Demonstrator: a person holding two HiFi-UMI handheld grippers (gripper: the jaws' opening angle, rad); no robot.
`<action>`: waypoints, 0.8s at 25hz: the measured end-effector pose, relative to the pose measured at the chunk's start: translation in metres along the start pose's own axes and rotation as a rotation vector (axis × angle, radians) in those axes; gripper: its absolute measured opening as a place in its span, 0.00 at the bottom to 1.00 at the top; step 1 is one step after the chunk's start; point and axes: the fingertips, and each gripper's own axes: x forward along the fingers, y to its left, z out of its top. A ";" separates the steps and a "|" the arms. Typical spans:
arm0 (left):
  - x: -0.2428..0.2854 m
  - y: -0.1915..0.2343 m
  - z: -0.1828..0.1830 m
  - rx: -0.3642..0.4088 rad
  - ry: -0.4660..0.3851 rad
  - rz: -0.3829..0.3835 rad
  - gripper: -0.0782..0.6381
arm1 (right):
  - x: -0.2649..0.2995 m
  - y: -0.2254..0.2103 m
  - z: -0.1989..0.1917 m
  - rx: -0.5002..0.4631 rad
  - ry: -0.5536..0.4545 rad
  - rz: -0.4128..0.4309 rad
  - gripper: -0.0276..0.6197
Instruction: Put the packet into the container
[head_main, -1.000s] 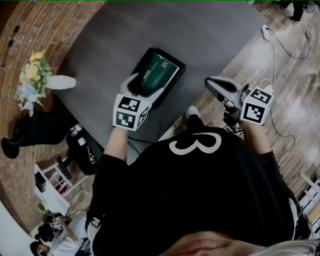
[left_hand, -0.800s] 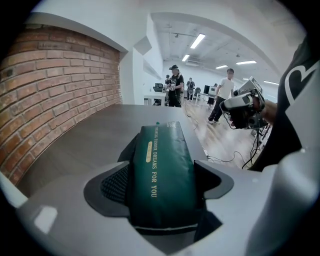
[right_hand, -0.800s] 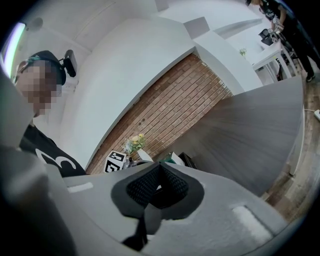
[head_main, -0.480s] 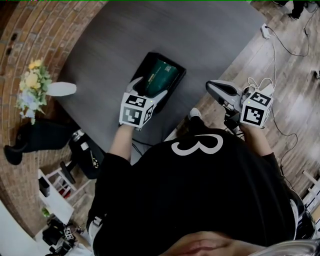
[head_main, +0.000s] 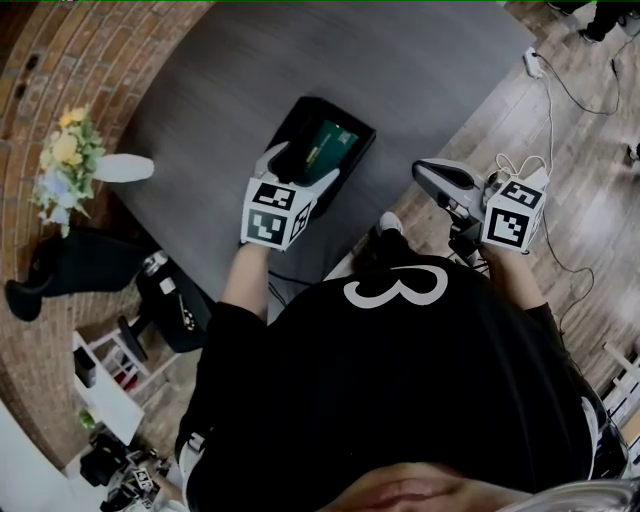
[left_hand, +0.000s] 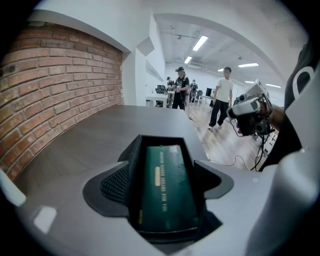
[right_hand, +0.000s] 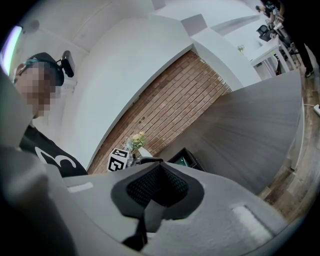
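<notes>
One flat green packet (left_hand: 166, 197) lies in the rectangular black container (left_hand: 134, 156), left gripper (left_hand: 165, 172) wide, right gripper (right_hand: 157, 180) closed.

Table (head_main: 400, 70): mid-room; brick wall (left_hand: 55, 95) along its left side, floor (head_main: 590, 180) to its right.
Container (head_main: 300, 115): on table, near-right part, close to near edge.
Packet (left_hand: 165, 190): lying flat in container, lengthwise.
L gripper (head_main: 300, 168): at container's near end, one jaw each side of it, jaws apart w/ container and packet btwn; can't tell if pads touch the walls.
R gripper (head_main: 425, 172): right of table, past its edge, over floor, well apart from container; jaws together, nothing btwn.
Vase (head_main: 125, 168): at table's left edge, well left of container, flowers (head_main: 62, 165) in it, wall side.
Power strip (head_main: 531, 63): on floor, far right, beyond table's far-right corner.
</notes>
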 end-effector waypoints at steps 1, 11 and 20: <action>-0.004 0.000 0.005 -0.018 -0.025 0.001 0.70 | 0.000 0.001 -0.001 0.000 0.003 0.002 0.05; -0.063 -0.021 0.021 -0.230 -0.216 -0.050 0.50 | 0.007 0.035 0.000 -0.074 -0.011 0.058 0.05; -0.143 -0.053 0.025 -0.446 -0.438 -0.161 0.12 | 0.016 0.089 0.003 -0.123 -0.069 0.139 0.05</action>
